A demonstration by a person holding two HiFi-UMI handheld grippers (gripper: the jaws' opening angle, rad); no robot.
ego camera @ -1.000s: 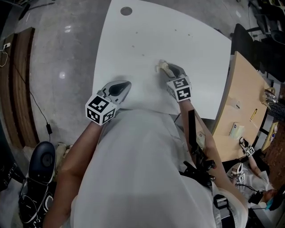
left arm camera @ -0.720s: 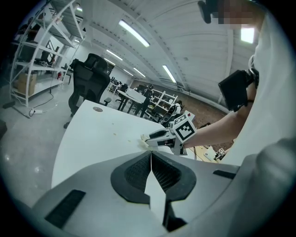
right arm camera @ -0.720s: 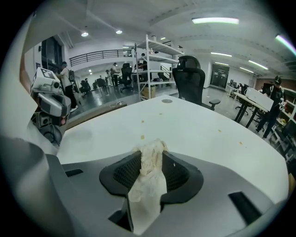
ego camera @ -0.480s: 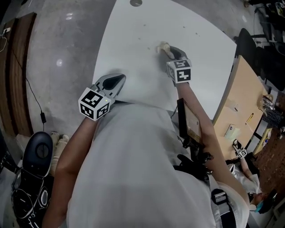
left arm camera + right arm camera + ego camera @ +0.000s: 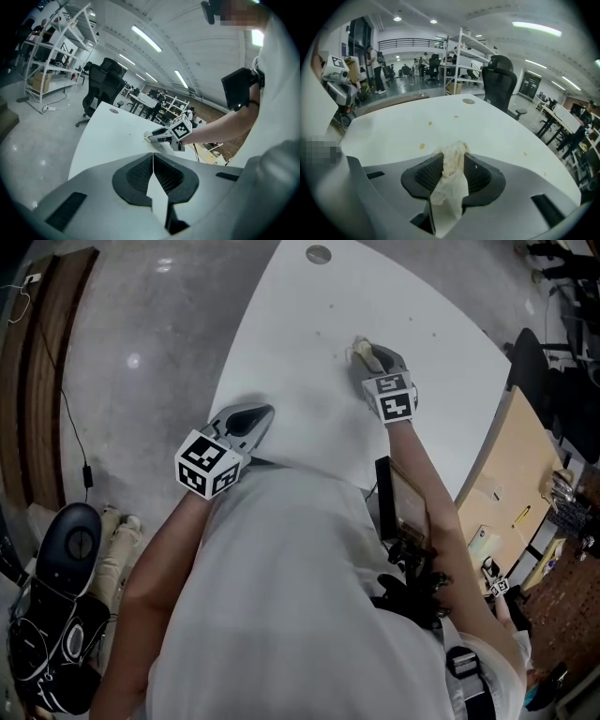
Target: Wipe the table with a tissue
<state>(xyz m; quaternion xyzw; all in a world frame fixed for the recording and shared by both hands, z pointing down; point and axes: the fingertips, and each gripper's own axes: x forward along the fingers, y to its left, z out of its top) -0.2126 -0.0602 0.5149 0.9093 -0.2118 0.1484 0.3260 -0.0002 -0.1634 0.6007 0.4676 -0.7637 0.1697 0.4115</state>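
Grips a crumpled tissue (image 5: 450, 187) in the right gripper (image 5: 453, 160), pinched between both fingers, with the wad poking out past the tips and a loose tail trailing back behind the pads. Presses that wad against the white table (image 5: 300, 352) just ahead of the fingertips. Faces a few yellowish spots (image 5: 422, 146) on the tabletop, a little beyond the tips. Holds the left gripper (image 5: 153, 161) with fingers closed together on nothing, above the near table edge, with the tissue well ahead and right of its tips.
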